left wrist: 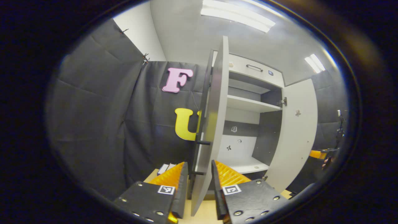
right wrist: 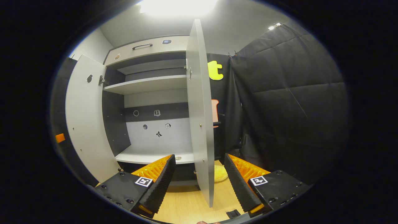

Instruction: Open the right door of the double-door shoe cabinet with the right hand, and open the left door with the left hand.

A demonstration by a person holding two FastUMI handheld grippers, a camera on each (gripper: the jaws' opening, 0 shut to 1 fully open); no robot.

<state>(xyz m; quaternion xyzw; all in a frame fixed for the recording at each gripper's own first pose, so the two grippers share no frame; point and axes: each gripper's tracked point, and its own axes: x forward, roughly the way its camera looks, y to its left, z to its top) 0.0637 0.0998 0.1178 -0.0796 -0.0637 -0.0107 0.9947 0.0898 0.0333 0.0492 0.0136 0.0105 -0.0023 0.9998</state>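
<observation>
Cabinet (left wrist: pixel 248 104) stands ahead of me with both doors swung out and its pale shelves bare to see. In the left gripper view the left door (left wrist: pixel 214 124) comes edge-on between my left gripper (left wrist: pixel 200 174), whose fingers are spread to either side of that edge. I cannot tell whether either pad touches the panel; the gaps look narrow. A dark handle (left wrist: pixel 203 142) juts from the door's outer face just above my fingers, and a second stub lower down is partly hidden behind a fingertip. The door's bottom corner is cut off between my finger mounts. Farther right, the right door (left wrist: pixel 293 133) stands wide open, and beyond it something orange shows at the rim, too squeezed by the lens to make out.

In the right gripper view the right door (right wrist: pixel 200 118) also comes edge-on, between the spread fingers of my right gripper (right wrist: pixel 200 169), nearer the right-hand finger's side yet clear of both. Its outer face and handle are turned away, mostly hidden. The left door (right wrist: pixel 85 124) hangs open at the far side. Small stickers dot the back panel (right wrist: pixel 158 124), too small to read. A yellowish lump (right wrist: pixel 221 173) lies on the wooden floor (right wrist: pixel 186 199), half hidden by the door.
</observation>
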